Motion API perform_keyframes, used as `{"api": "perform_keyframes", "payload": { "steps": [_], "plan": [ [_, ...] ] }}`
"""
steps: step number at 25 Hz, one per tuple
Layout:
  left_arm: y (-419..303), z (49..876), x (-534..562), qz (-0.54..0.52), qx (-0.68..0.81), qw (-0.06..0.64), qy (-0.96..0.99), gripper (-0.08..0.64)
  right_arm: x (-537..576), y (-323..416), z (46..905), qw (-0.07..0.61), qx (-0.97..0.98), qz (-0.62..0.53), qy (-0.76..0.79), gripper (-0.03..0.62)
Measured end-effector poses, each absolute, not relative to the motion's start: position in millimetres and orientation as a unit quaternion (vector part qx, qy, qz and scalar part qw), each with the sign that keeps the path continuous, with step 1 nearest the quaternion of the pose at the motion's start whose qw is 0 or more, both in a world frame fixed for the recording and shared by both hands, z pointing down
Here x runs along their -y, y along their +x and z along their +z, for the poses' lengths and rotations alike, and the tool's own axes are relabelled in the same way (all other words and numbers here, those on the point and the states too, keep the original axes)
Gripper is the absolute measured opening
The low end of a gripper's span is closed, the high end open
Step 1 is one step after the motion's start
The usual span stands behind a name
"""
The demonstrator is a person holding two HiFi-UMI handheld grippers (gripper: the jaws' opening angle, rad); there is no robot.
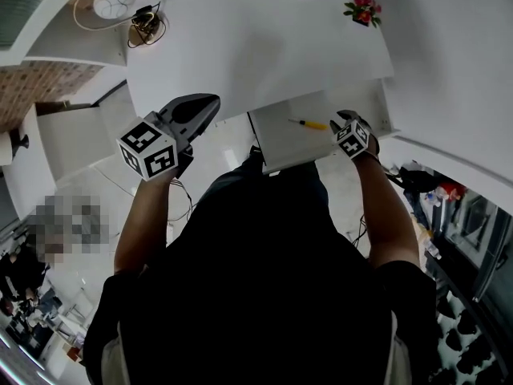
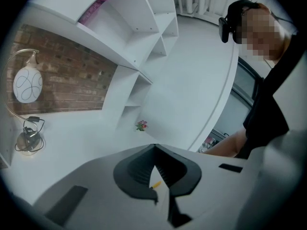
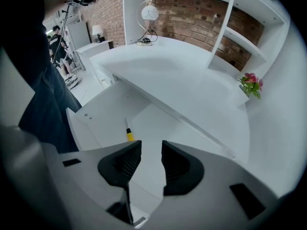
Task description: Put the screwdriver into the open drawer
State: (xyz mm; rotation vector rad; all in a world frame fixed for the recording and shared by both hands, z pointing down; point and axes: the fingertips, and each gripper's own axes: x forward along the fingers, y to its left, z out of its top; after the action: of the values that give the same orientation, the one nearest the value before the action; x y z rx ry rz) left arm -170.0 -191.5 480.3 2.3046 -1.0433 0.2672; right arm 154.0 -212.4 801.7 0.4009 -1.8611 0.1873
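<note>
Between the jaws of the right gripper (image 3: 151,146) there's just a clear gap, so it's spread and empty, hanging over the open drawer (image 3: 148,116). From there the screwdriver (image 3: 128,133) sits off toward 11 o'clock in the right gripper view. It's lying flat on the drawer floor, near the left jaw but not touching it. Its long axis runs roughly 12 to 6 in that view. The yellow handle is at the 6 end, closest to the gripper, and the thin metal shaft points away toward the desk (image 3: 168,75). Same story in the head view: it's at about 9 o'clock from the right gripper, running 9 to 3 with the handle on the gripper's side.

The left gripper (image 2: 154,146) is well apart from all this, out past the drawer's 9 o'clock side. Its tips are pressed together with nothing pinched. A tiny yellow sliver shows through the gap behind the tips. My guess is that's the screwdriver far beyond, not something it's holding.

As I read it, the screwdriver's already where the task wants it. If it needs a re-grab, the right gripper's the obvious pick. It's way nearer, the handle faces it, and the jaws would close across the long axis, so a small shift toward 11 should do.
</note>
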Motion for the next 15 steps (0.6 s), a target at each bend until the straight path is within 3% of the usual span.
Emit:
{"api": "perform_keyframes", "payload": {
  "steps": [15],
  "plan": [
    [-150.8,452.8,203.8,0.104,0.335,0.265,0.898,0.017,229.3,175.4,736.5,0.527,0.792,0.092,0.295,0.141]
  ]
}}
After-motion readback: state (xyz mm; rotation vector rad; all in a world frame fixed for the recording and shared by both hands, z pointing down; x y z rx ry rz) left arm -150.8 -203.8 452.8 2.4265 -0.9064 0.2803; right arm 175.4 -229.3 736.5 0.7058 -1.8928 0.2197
